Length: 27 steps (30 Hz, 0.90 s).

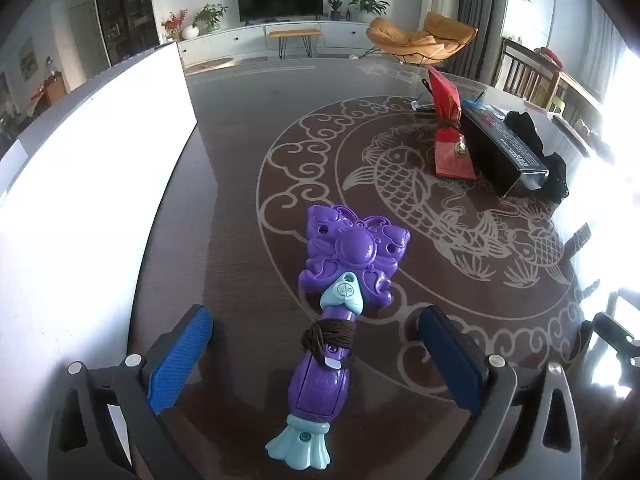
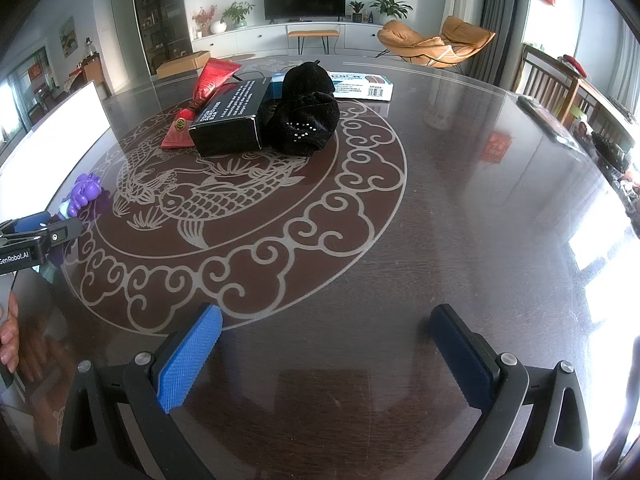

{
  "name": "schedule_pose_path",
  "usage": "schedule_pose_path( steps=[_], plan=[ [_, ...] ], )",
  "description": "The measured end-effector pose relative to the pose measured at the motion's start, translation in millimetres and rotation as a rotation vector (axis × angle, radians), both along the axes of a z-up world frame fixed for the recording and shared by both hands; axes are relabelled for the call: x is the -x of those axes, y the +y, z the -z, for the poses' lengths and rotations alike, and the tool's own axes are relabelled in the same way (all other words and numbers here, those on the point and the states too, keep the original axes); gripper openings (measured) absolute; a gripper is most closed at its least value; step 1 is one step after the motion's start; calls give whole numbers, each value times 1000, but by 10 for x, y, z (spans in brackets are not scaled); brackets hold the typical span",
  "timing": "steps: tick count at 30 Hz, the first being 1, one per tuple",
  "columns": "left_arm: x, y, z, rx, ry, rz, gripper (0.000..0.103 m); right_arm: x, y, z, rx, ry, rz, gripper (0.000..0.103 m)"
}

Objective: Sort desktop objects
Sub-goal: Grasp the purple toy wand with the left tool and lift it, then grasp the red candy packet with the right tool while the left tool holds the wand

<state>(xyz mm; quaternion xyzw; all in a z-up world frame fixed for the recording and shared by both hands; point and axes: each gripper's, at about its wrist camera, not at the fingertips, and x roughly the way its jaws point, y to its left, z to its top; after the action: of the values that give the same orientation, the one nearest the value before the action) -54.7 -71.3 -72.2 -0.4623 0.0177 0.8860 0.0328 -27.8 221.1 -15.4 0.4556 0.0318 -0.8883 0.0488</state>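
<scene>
Left wrist view: your left claw stands released, its blue-padded fingers spread wide on either side of the purple plastic butterfly-headed toy wand. The wand lies flat on the dark glossy bench at lower centre of the frame, its pale-blue fan-shaped foot nearest the camera and a dark brown cord wound round its neck; neither pad touches it. A large white panel fills the left of the frame. In the upper right lie the red wrapped packet with a gold seal, the black rectangular carton with white lettering just beside it, and the black knitted fabric bundle behind the carton.

Right wrist view: your right claw is likewise released, over bare bench at lower centre, holding nothing. The packet, carton and bundle cluster together in the upper centre, with a white flat box behind them. The wand's purple head shows at the left edge, next to your left claw.
</scene>
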Motion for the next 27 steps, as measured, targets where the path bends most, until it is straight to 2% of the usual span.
schedule_pose_path(
  steps=[5, 6, 9, 11, 12, 13, 15, 17, 19, 23, 27],
  plan=[
    [-7, -4, 2, -1, 0, -1, 103, 2, -2, -4, 4, 3, 2, 103],
    [25, 16, -5, -1, 0, -1, 103, -25, -46, -45, 56, 3, -9, 103],
    [23, 26, -19, 1, 1, -4, 103, 54, -216, -226, 332, 40, -85, 103],
    [14, 22, -30, 1, 1, -3, 103, 189, -466, -329, 433, 52, -162, 103],
    [16, 22, -29, 1, 1, -4, 103, 310, -647, -362, 454, 46, -210, 103],
    [16, 20, -29, 1, 1, -4, 103, 425, -797, -367, 456, 33, -245, 103],
    [15, 15, -29, 2, 1, -4, 103, 735, -1109, -306, 386, -6, -283, 99],
    [0, 2, -35, 2, 1, -4, 103, 1004, -1233, -191, 308, -35, -237, 88],
    [-1, -1, -35, 2, 1, -4, 103, 1191, -1224, -140, 290, -33, -187, 84],
    [-10, -11, -27, 1, 2, -4, 103, 1495, -1222, -147, 197, -20, -112, 84],
    [-13, -11, -25, 1, 2, -4, 103, 1714, -1272, -144, 155, -32, -127, 84]
  ],
)
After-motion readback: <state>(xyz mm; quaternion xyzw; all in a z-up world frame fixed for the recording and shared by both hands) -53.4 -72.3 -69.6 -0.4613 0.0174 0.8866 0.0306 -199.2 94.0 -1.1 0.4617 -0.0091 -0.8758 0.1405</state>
